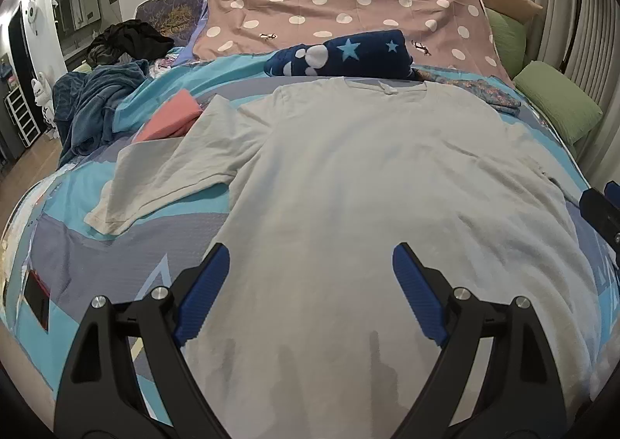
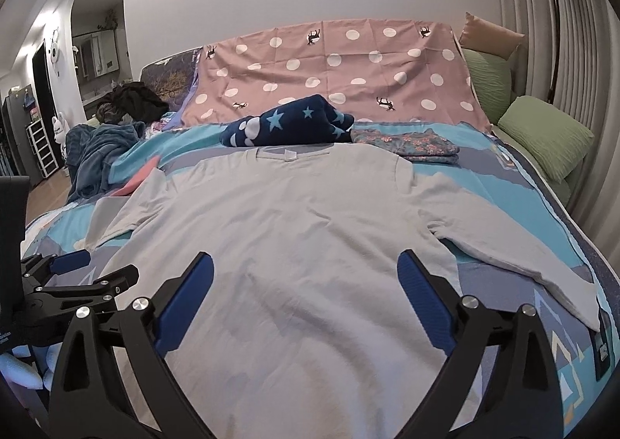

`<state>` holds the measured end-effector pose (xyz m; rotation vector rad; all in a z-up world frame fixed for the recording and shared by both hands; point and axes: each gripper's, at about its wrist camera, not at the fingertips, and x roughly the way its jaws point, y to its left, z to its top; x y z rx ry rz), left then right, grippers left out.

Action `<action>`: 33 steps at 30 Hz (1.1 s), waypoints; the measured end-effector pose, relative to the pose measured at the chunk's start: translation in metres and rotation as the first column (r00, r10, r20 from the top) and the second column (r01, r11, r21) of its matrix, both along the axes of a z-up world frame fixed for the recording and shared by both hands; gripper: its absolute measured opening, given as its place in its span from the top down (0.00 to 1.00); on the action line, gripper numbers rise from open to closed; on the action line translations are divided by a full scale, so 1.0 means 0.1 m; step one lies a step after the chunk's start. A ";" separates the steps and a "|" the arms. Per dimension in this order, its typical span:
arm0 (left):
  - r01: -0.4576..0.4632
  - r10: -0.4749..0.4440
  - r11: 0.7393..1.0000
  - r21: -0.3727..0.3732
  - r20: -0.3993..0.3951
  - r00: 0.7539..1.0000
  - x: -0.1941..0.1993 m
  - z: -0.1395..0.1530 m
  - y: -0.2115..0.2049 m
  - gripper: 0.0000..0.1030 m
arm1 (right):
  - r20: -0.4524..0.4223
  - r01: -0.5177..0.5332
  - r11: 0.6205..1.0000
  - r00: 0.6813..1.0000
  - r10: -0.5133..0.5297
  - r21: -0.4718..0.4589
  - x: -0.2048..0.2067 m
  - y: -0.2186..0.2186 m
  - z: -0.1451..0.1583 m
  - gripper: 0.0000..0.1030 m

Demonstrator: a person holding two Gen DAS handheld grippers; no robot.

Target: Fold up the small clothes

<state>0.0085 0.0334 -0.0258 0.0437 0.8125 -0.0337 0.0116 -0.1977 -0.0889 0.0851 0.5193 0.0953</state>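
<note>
White T-shirt [image 1: 372, 183] lies flat, unfolded, sleeves out, on the bed [image 1: 77, 268]; left tool [image 1: 310, 264] and right tool [image 2: 306, 272] both spread, empty, over its hem; folded floral garment [image 2: 407, 146] beyond suggests earlier pieces done, this fold not begun.

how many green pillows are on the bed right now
2: one green pillow lies nearer at the right edge, another stands behind it by the headboard. Others may be hidden.

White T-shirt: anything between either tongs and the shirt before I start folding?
Nothing visible. Both the left tongs and right tongs hang open directly over the white T-shirt, whose body and sleeves lie spread, uncovered.
</note>
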 end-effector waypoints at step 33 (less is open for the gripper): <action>0.006 -0.007 1.000 0.024 0.026 1.000 -0.08 -0.08 0.01 0.14 | -0.066 0.011 1.000 0.998 -0.011 0.002 0.06 0.03 -0.11 0.07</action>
